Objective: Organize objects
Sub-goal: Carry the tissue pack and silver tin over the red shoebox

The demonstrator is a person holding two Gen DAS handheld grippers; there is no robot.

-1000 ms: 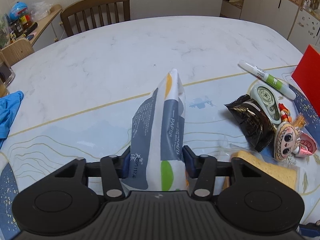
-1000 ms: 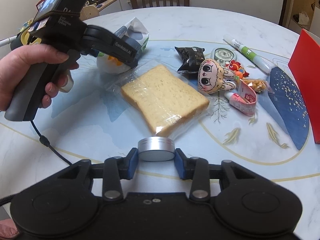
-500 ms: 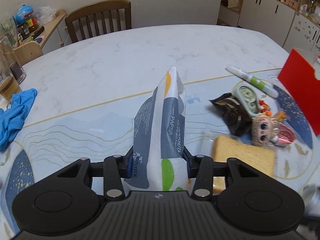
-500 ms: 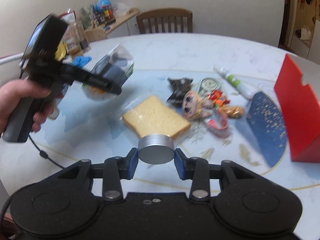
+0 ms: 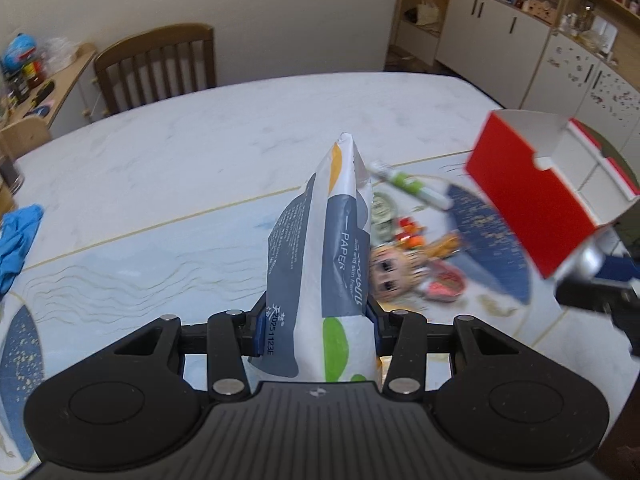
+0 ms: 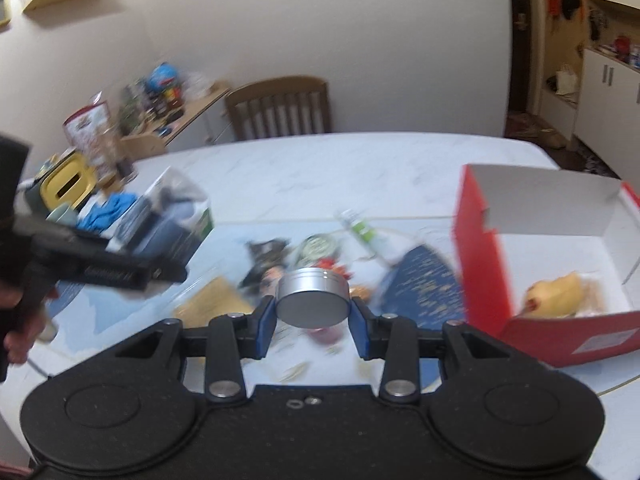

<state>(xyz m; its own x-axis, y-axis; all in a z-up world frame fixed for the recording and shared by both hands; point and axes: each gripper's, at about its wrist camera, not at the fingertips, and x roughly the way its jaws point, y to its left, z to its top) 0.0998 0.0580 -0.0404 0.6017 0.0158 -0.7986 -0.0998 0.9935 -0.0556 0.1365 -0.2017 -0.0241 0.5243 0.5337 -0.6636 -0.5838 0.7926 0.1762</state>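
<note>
Left tongs (image 5: 316, 330): the blue pads are closed against both sides of a soft tissue pack (image 5: 324, 264), white with grey, green and orange print and the word PAPER, which stands upright between them, clear of the tabletop (image 5: 208, 160); the jaws have just closed slightly further on the pack. Right tongs (image 6: 313, 326): the pads clamp a short round silver tin (image 6: 312, 296) by its rim, flat face toward the camera, held above the tabletop. In the right wrist view the left tongs appear at the left edge with the pack in their grip, carried by a hand (image 6: 20, 320) on a black handle. Beneath and beyond both tongs, blurred, lies a cluster of small items on the patterned blue mat: a big-eyed doll (image 5: 386, 274), a green-and-white marker (image 5: 408, 188), a dark snack packet (image 6: 266, 254), a round green-faced object (image 6: 318, 246) and a bagged slice of bread (image 6: 214, 308). At the right stands an open red box (image 6: 484, 264) with a white interior holding a yellow object (image 6: 556, 294) too blurred to identify. A blue cloth (image 5: 18, 236) lies at the left edge of the tabletop; a wooden chair (image 5: 158, 66) stands at its far side, with a cluttered side shelf (image 6: 172, 112) by the wall.
</note>
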